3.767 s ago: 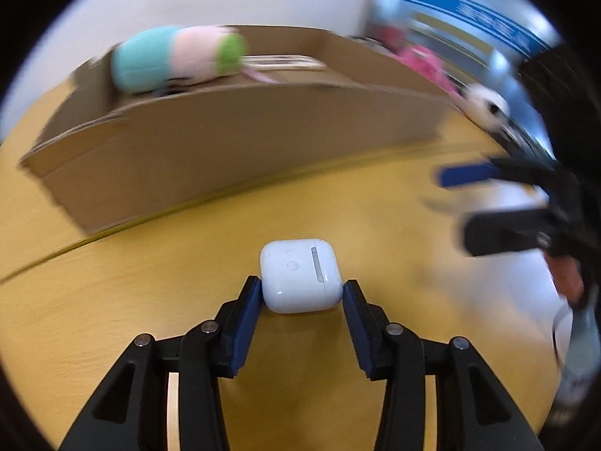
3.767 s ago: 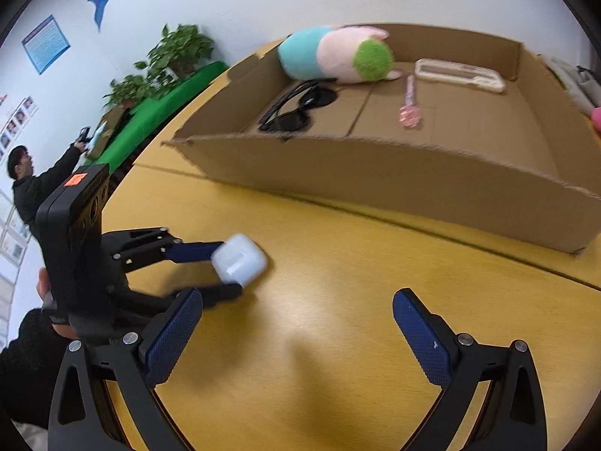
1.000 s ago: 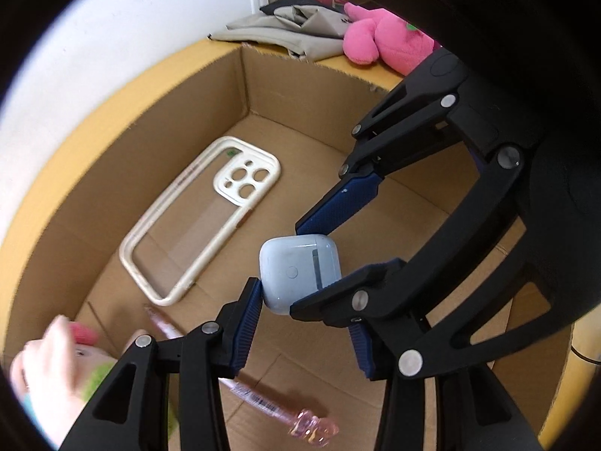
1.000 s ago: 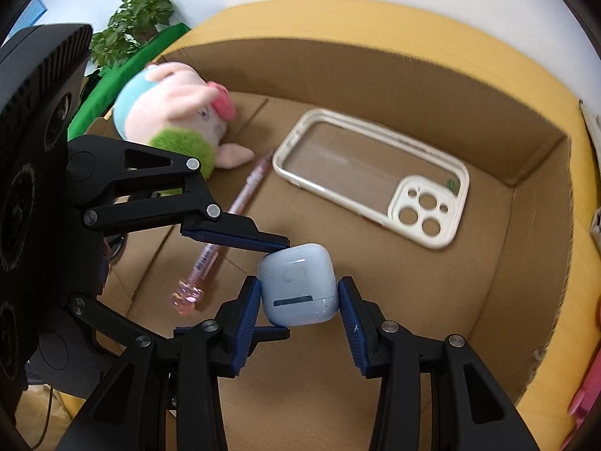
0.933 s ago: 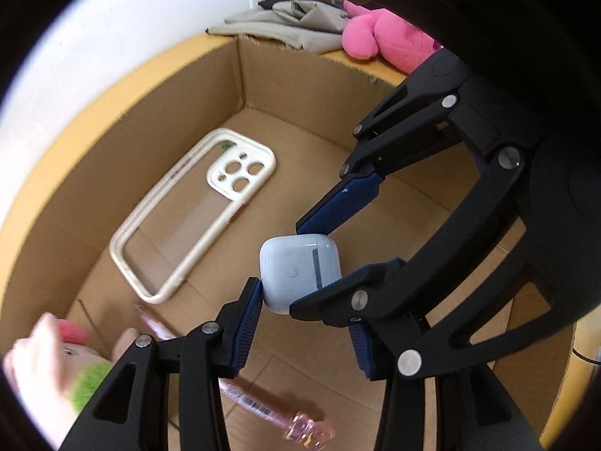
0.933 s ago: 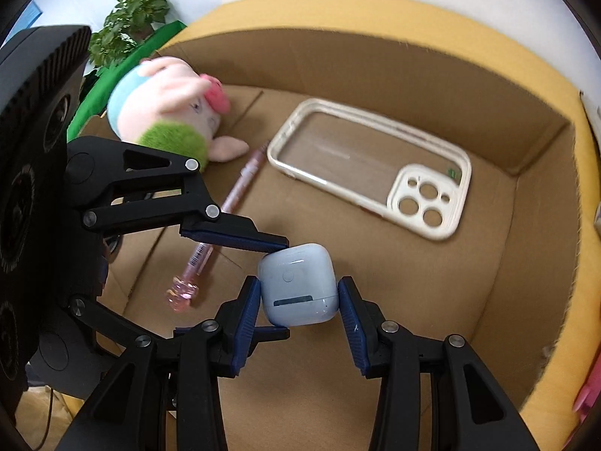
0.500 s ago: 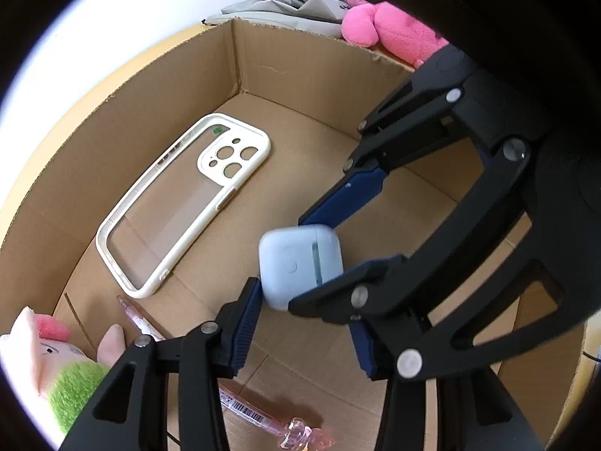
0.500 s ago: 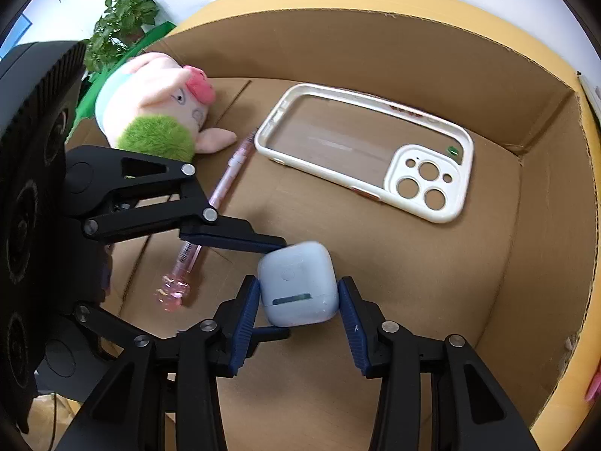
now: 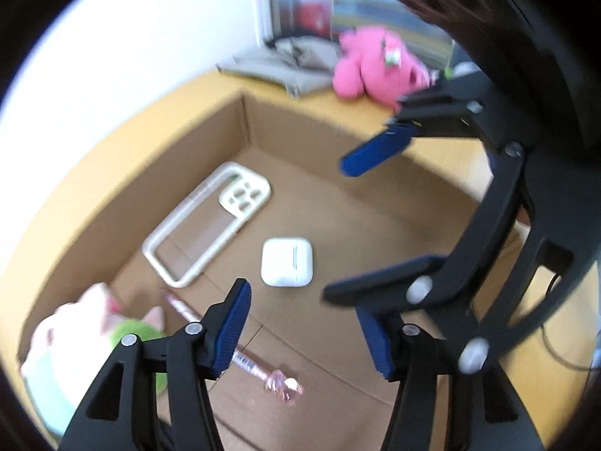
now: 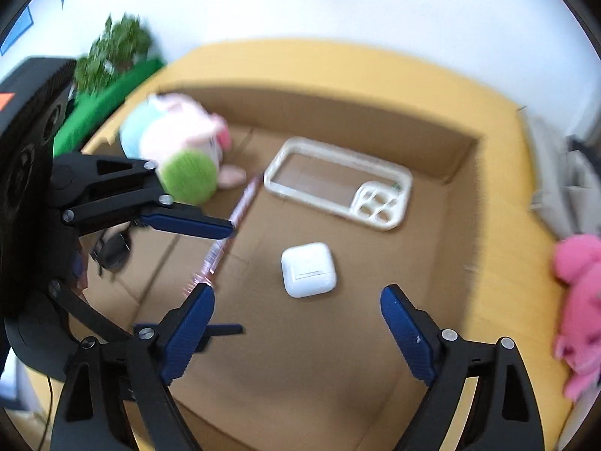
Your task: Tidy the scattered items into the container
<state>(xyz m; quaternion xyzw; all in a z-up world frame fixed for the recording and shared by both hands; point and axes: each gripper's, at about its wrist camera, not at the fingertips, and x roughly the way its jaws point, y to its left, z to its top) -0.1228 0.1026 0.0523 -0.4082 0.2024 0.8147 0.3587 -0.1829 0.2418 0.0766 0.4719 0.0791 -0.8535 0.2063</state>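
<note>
The white earbud case [image 9: 286, 262] lies on the floor of the cardboard box [image 9: 338, 195]; it also shows in the right wrist view [image 10: 308, 269]. My left gripper [image 9: 304, 332] is open and empty above the box, with the case just beyond its fingertips. My right gripper [image 10: 296, 332] is open and empty above the case. In the box lie a cream phone case [image 10: 338, 182], a pink pen [image 10: 229, 236], a plush pig [image 10: 176, 154] and dark sunglasses [image 10: 112, 251], partly hidden behind the left gripper's body.
The box [image 10: 456, 203] sits on a yellow table [image 10: 499, 143]. A pink plush toy [image 9: 375, 67] and grey cloth [image 9: 278, 64] lie on the table outside the box. A green plant [image 10: 116, 52] stands beyond the table.
Both grippers have opened and let go of the earbud case, which now lies on the box floor. Both grippers have pulled up and away from it.
</note>
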